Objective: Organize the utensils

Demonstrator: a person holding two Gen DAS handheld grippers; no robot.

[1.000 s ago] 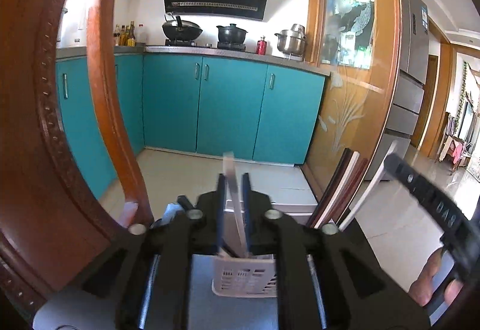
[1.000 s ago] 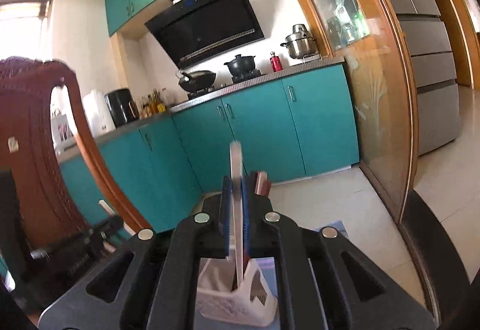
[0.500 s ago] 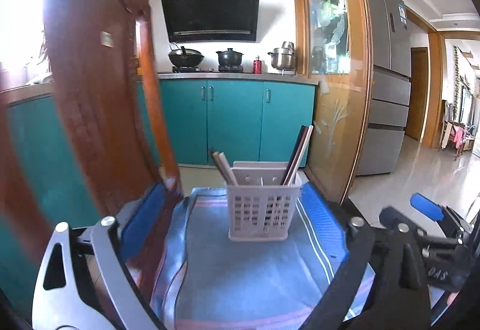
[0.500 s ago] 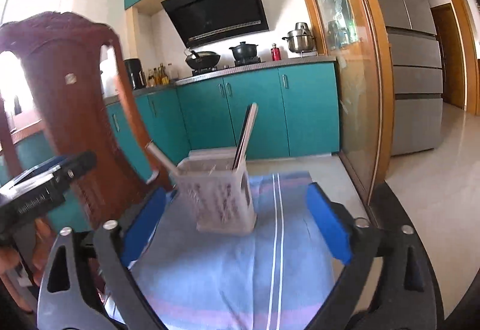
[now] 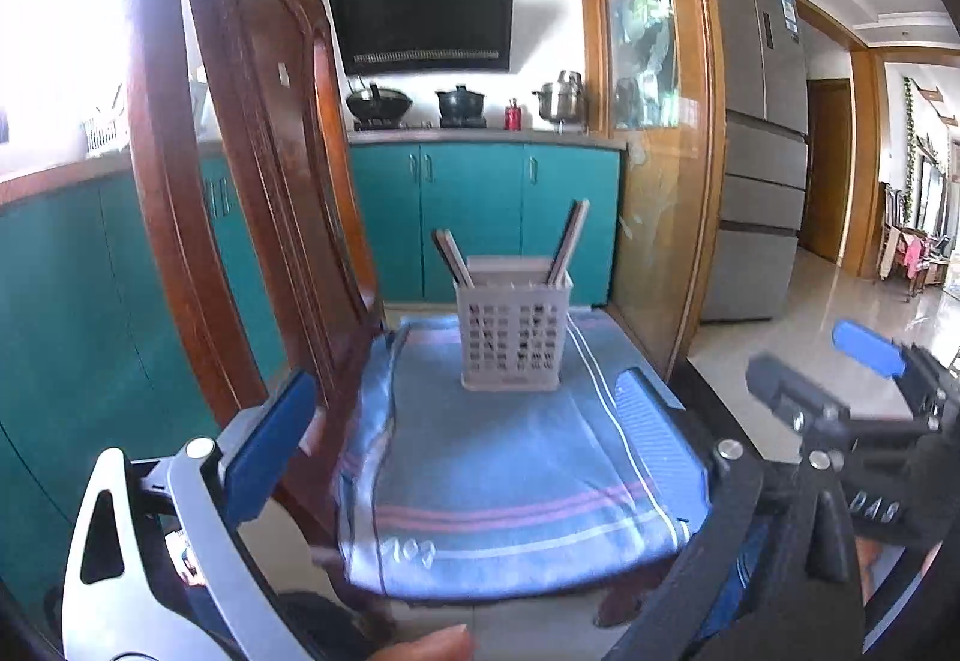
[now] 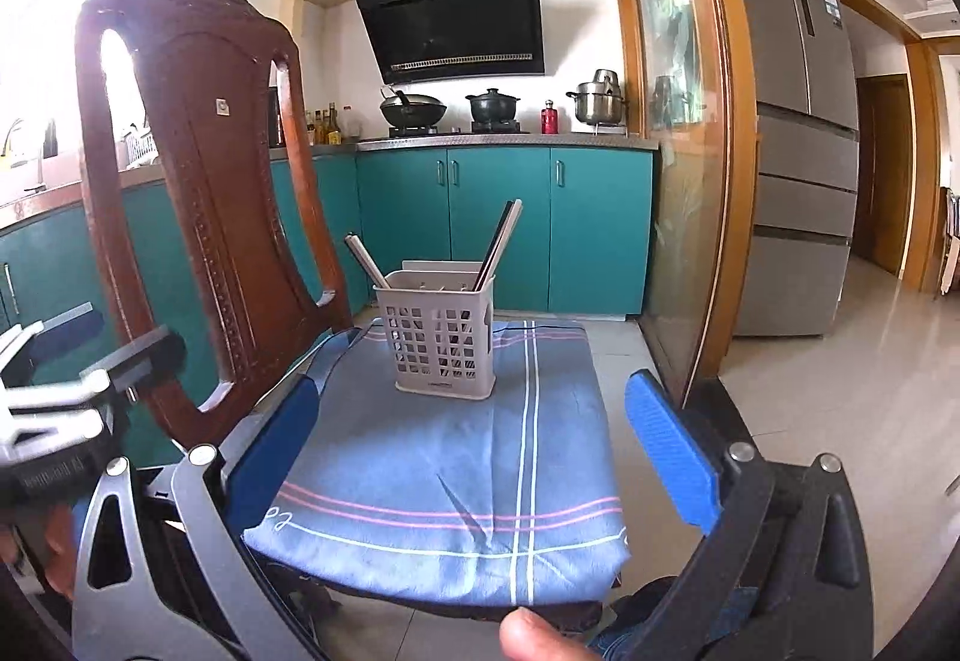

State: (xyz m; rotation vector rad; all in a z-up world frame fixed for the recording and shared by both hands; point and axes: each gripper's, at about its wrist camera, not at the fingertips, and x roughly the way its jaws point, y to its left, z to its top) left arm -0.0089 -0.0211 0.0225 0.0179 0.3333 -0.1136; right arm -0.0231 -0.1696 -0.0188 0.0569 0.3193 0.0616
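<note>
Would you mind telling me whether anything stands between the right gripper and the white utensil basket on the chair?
Nothing visible does. The right gripper is open and empty, and only bare blue cloth lies between it and the utensil basket. The chair back stands off to the left, outside that path.

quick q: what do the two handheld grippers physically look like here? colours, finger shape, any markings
Both match: the left gripper and right gripper each have broad angular linkage arms with round silver pivot bolts and triangular cut-outs, tipped by flat blue pads. One arm looks silver-grey, the other black. Seen from outside, the body carries partly legible white lettering. No cables visible.
</note>
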